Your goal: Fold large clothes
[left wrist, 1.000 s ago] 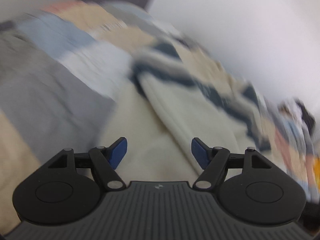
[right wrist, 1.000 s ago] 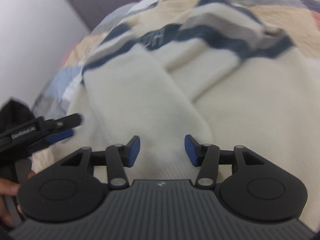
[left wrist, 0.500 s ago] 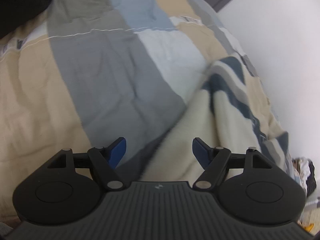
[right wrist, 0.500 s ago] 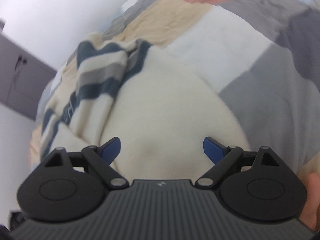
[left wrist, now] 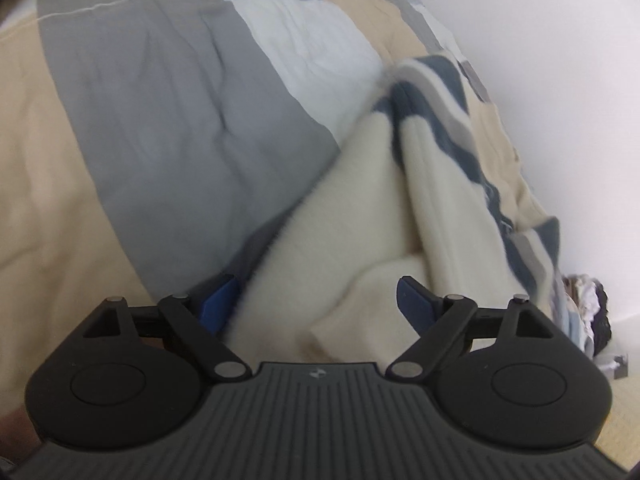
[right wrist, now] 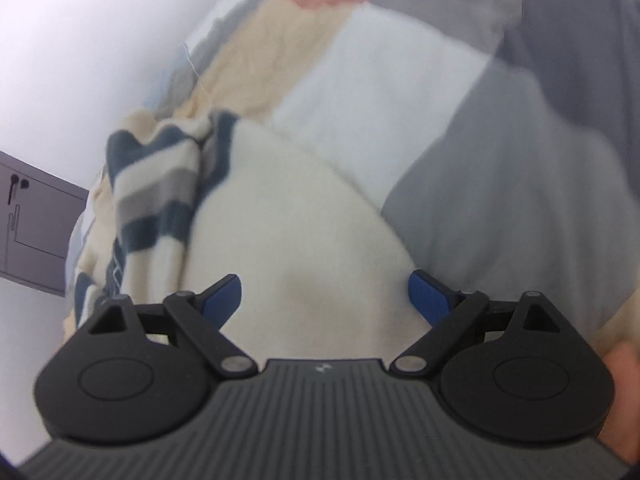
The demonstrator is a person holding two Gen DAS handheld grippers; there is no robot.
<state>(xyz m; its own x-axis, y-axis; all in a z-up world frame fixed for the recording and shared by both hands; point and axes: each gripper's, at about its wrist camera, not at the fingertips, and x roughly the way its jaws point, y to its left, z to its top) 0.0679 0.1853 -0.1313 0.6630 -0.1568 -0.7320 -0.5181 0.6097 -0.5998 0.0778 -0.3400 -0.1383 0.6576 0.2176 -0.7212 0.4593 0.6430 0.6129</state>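
Seen from the left wrist, the left gripper points down at the near edge of a cream sweater with navy and grey stripes, which lies on a patchwork quilt of grey, beige, pale blue and white panels beside a white wall. Its jaws have just been opening and stand wide, the left blue pad at the sweater's outer edge over the grey panel and the right pad over the cream knit; fabric sits between them but neither pad presses on it, so nothing is gripped. The spread looks set to take a broad bite of the hem or side edge for the next fold. A heap of other clothes shows at far right, off the quilt. From the right wrist, the right gripper hangs over the rounded cream body of the same sweater, its striped part bunched toward the wall and a grey cabinet. These jaws too have just been opening and are wide apart, straddling the sweater's near edge without clamping it. Both tools sit at opposite sides of the garment, a placing that suits lifting two corners together, in this observer's judgement. Part of a hand shows at the right edge.
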